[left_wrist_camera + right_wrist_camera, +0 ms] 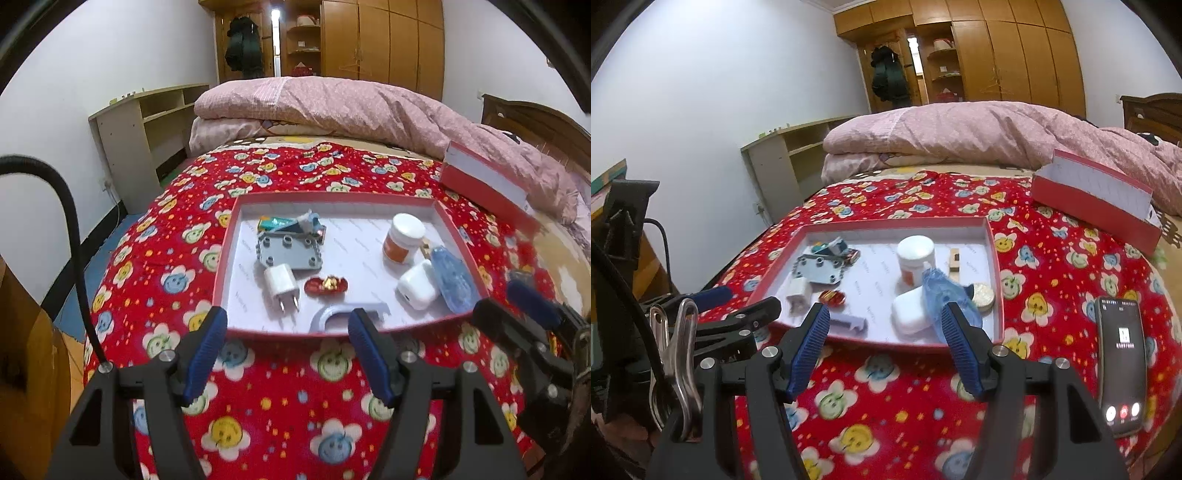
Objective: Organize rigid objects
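Both grippers — left gripper [288,354], right gripper [890,350] — hover wide, empty; items sit in tray [332,334]; next, likely fetch lid [1089,206].

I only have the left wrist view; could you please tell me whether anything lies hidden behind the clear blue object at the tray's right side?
Observer: Yes, a silvery coin lies flat in the red tray, just right of the blue object.
Operator: Thank you. Is anything on the bedspread to the right of the tray?
Observer: A phone lies there, apart from the tray, with its screen lit.
Operator: And is the right claw holding anything?
Observer: No, the right claw is open and empty, in front of the tray's near rim.
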The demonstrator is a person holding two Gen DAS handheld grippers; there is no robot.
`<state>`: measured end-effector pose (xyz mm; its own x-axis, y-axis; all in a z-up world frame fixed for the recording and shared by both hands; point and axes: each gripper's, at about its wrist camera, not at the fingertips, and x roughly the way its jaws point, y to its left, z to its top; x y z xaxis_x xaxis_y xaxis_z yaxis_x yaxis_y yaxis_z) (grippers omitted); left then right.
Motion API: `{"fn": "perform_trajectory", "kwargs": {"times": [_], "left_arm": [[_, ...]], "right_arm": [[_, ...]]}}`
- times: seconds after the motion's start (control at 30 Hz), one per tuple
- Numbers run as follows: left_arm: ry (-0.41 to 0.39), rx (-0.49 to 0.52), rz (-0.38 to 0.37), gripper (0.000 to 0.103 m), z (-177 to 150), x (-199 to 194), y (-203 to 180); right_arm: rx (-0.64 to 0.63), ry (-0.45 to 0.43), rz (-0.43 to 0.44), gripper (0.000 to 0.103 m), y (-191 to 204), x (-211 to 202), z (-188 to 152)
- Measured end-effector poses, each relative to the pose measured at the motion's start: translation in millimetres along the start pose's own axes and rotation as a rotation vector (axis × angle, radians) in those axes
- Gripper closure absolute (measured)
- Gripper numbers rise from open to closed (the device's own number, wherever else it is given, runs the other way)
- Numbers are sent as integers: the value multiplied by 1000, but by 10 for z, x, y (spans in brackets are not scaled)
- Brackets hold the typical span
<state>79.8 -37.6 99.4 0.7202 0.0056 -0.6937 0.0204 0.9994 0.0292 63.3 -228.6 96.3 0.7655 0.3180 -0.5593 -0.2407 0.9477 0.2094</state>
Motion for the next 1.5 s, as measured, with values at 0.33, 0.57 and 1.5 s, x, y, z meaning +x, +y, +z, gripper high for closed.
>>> {"fn": "perform_trajectory", "kwargs": {"times": [0.33,0.57,1.5], "left_arm": [[70,-29,-5,31,-422,-87,119],[95,-30,1,31,-658,72,97],[63,-41,47,12,-834,361,73]], "right_arm": [[-33,79,-57,38,100,-110,-348],[-30,138,-130,39,60,33,-661],[-35,155,-265,31,-50,326,-871]]}}
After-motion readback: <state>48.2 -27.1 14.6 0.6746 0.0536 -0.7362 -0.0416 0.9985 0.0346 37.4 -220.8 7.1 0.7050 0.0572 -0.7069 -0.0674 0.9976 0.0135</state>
